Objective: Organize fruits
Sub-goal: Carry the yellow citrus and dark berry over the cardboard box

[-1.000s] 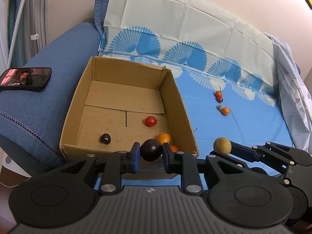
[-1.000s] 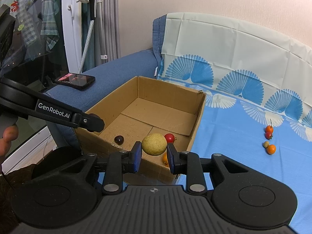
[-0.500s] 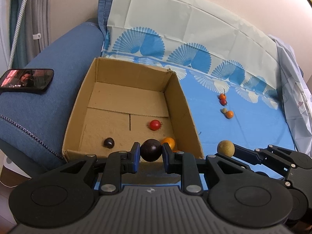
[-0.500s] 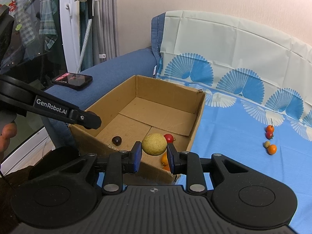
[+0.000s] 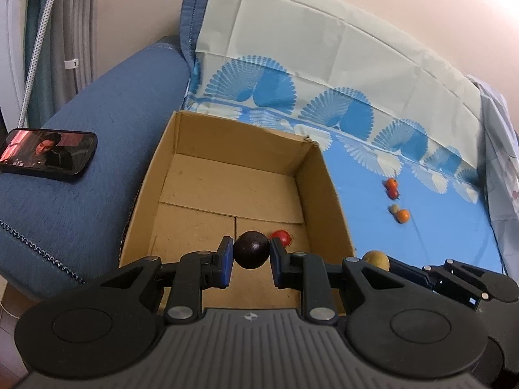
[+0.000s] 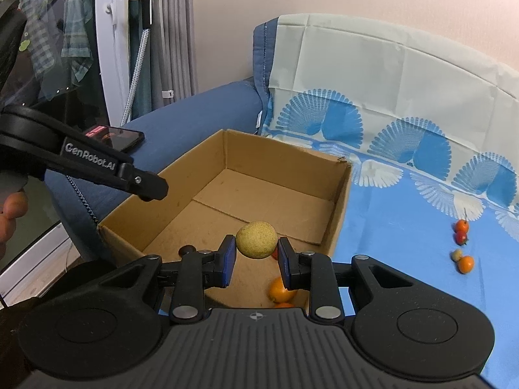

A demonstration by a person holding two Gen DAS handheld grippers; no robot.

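Over the cardboard box [image 5: 327, 194], a dark round fruit [image 5: 251, 250] is held clamped in the left gripper [image 5: 250, 261] and a yellow fruit [image 6: 256, 239] in the right gripper [image 6: 256, 259], while an orange [image 6: 280, 290], apparently whole, lies inside the box.

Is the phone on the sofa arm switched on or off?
On. The phone lies flat on the blue sofa arm with its screen lit, showing a video picture; the right wrist view shows the same glow.
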